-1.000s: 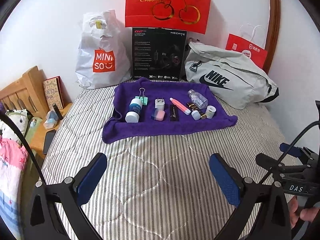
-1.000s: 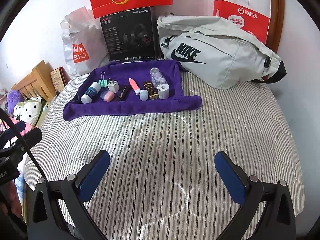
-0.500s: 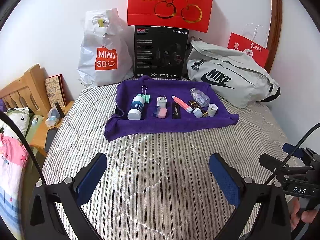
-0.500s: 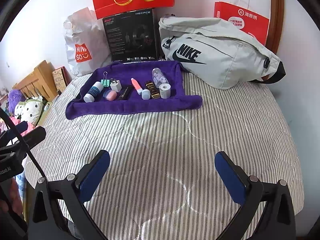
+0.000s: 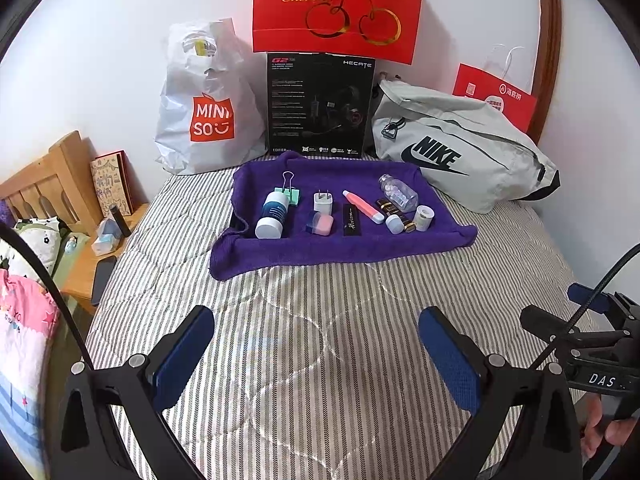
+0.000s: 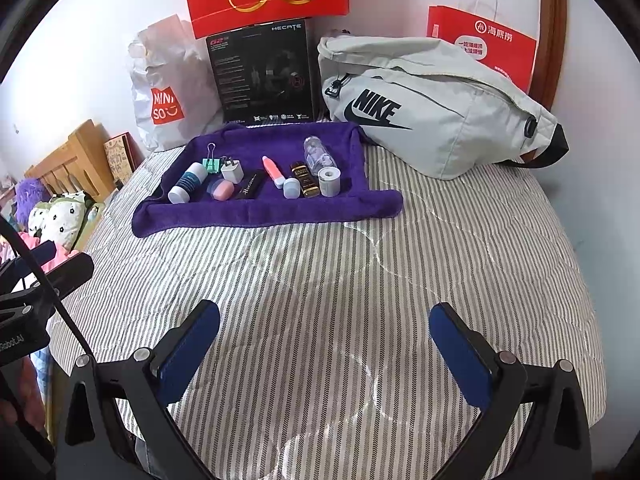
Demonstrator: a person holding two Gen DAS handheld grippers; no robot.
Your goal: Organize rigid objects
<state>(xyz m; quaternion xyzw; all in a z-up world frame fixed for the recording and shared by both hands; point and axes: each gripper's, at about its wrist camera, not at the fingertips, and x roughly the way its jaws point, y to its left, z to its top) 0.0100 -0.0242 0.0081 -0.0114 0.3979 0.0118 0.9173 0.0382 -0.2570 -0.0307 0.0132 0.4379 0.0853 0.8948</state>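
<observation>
A purple towel (image 5: 344, 248) (image 6: 256, 212) lies on the striped bed and carries several small items: a blue-and-white tube (image 5: 272, 214) (image 6: 187, 183), a green binder clip (image 5: 289, 194), a white charger plug (image 5: 322, 203) (image 6: 232, 170), a pink case (image 5: 320, 224) (image 6: 221, 189), a black box (image 5: 352, 220), a pink pen-like stick (image 5: 362, 206) (image 6: 273, 171), a clear bottle (image 5: 398, 193) (image 6: 318, 152) and a white roll (image 5: 424, 217) (image 6: 329, 181). My left gripper (image 5: 316, 332) and right gripper (image 6: 324, 328) are open and empty, well short of the towel.
A grey Nike bag (image 5: 464, 152) (image 6: 432, 104) lies right of the towel. A white Miniso bag (image 5: 204, 104), a black headset box (image 5: 318, 104) and red paper bags (image 5: 336, 4) stand against the wall. A wooden bedside shelf (image 5: 80, 264) is at left.
Both grippers have drifted slightly; the towel and bags sit a little lower and farther in view than a second ago. Both stay open and empty.
</observation>
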